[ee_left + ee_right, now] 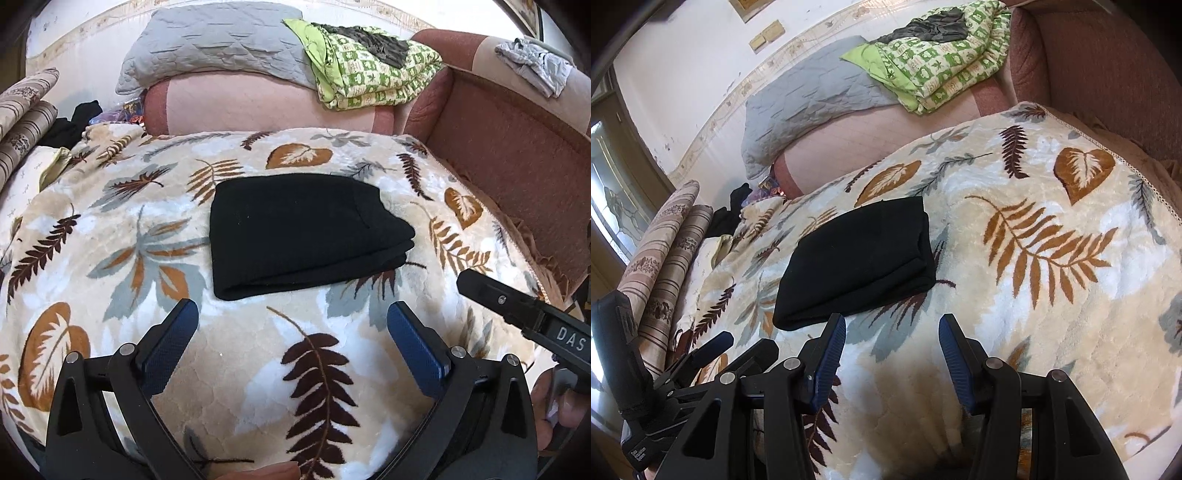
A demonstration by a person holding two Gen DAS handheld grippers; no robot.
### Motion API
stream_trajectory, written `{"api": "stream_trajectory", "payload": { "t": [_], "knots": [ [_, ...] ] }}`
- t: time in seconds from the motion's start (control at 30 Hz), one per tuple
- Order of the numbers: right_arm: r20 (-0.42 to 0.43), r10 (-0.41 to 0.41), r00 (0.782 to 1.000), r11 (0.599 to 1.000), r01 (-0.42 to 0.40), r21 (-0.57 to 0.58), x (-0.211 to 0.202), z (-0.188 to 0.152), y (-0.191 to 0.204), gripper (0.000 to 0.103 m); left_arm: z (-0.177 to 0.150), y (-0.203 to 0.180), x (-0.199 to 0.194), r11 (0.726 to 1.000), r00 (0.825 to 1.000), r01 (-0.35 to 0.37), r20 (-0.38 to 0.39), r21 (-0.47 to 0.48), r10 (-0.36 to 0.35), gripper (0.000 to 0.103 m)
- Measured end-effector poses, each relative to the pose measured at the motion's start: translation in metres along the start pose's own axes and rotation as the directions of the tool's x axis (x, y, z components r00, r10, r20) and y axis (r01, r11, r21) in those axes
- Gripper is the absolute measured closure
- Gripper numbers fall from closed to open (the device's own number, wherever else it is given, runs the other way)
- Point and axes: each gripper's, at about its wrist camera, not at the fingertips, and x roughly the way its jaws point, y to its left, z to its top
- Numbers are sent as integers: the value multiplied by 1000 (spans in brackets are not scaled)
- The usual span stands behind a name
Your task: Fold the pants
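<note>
Folded black pants [306, 232] lie as a compact, layered rectangle on a leaf-patterned blanket [229, 398] that covers the bed, directly ahead of both claws and apart from each. The left claw [293, 343] stands wide open with nothing between its blue pads [168, 350]; the near, rounded fold edge of the pants lies just beyond its fingertips, roughly centred on the gap. The right claw [892, 354] is about half open and likewise empty; from it the pants [860, 258] lie ahead and to the left, their near edge just beyond its left fingertip. In the right wrist view the left claw [713, 343] appears low at the left, beside the right claw, so the two stand side by side on the near side of the garment. The long axis of the bundle runs across the line of the left claw, with stacked layer edges showing at its right end. Judged from this layout, the folding appears finished or nearly so, and the left claw, being squarely in front of the bundle, is the better placed for any further touch. Beyond the pants lie a grey quilted pad [218, 48] and a green checked quilt [373, 74], well clear of both claws.
</note>
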Motion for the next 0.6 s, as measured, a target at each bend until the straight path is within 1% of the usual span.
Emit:
{"api": "stream_trajectory", "payload": {
  "t": [0.1, 0.2, 0.23, 0.3, 0.33, 0.37, 0.43, 0.53, 0.6],
  "knots": [
    [-8, -1, 1000, 1000, 1, 4, 1, 0, -2, 52, -1, 1, 3, 1000, 1000, -13, -25, -1, 12, 1],
    [-63, 18, 998, 999, -16, 31, 9, 5, -7, 52, -2, 7, 11, 1000, 997, -7, -75, -24, 5, 1],
    [-84, 22, 996, 999, -18, 45, 12, 7, -10, 52, -3, 10, 14, 999, 995, 2, -96, -41, -5, 1],
    [-80, 29, 996, 998, -24, 64, 14, 13, -13, 52, -4, 19, 20, 996, 991, 11, -133, -85, -22, 1],
    [-71, 19, 997, 998, -14, 68, 15, 17, -14, 52, -4, 24, 23, 993, 988, 15, -149, -115, -32, 1],
    [-62, 9, 998, 998, -5, 65, 17, 21, -14, 52, -4, 26, 24, 992, 987, 8, -156, -129, -28, 1],
    [-61, 23, 998, 997, -18, 73, 23, 26, -13, 52, -6, 29, 27, 990, 986, -36, -167, -135, 13, 1],
    [-74, 40, 996, 992, -31, 121, 34, 28, -19, 52, -7, 29, 28, 988, 983, -75, -175, -132, 51, 1],
    [-92, 33, 995, 988, -19, 151, 38, 27, -23, 52, -8, 30, 28, 988, 983, -80, -176, -134, 56, 1]
  ]
}}
